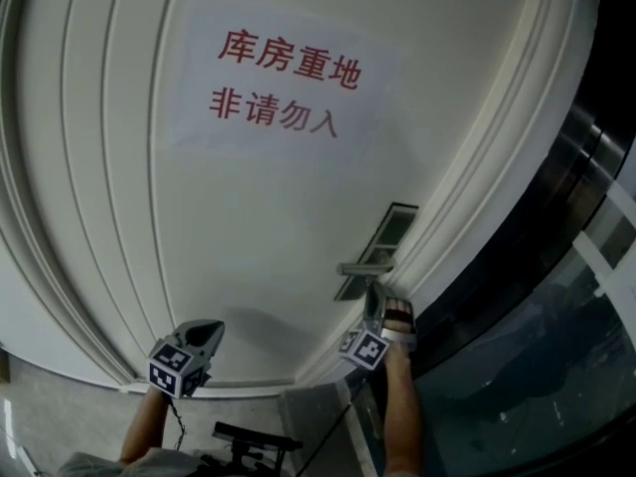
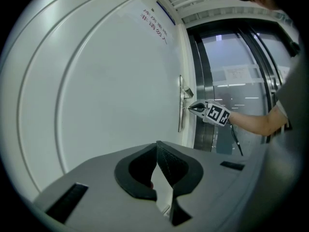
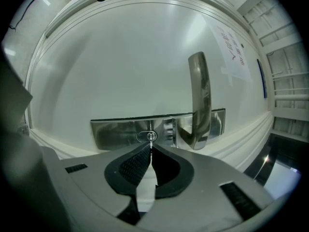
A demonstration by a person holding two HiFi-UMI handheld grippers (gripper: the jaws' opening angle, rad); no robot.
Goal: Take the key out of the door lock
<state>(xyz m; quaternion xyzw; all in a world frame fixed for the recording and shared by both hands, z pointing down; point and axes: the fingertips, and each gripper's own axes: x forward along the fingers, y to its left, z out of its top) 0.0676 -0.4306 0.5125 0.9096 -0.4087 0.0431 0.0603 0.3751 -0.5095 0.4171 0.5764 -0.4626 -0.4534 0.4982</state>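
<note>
At the lock cylinder point(image 3: 143, 137), beside the lever handle point(image 3: 199, 100), the key point(image 3: 151, 138) sits pinched in my right tongs point(image 3: 151, 146), closed narrow on it. That forearm point(image 1: 400, 415) reaches level to the steel plate point(image 3: 116, 132). My left tongs point(image 2: 157, 146) hang low and apart, tips together on nothing, facing the white door point(image 1: 248, 227).

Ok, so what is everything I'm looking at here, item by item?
door: one, white, fills most of the head view
paper sign: one, white with red characters, upper door
lock plate: one, silver, near the door's right edge
lever handle: one, silver, on the lock plate
key: one, metal, in the keyhole
glass panel: one, dark, right of the door
left gripper: one, grey, shut, empty, off the door
right gripper: one, grey, shut on the key
right forearm: one, bare, behind its gripper
</note>
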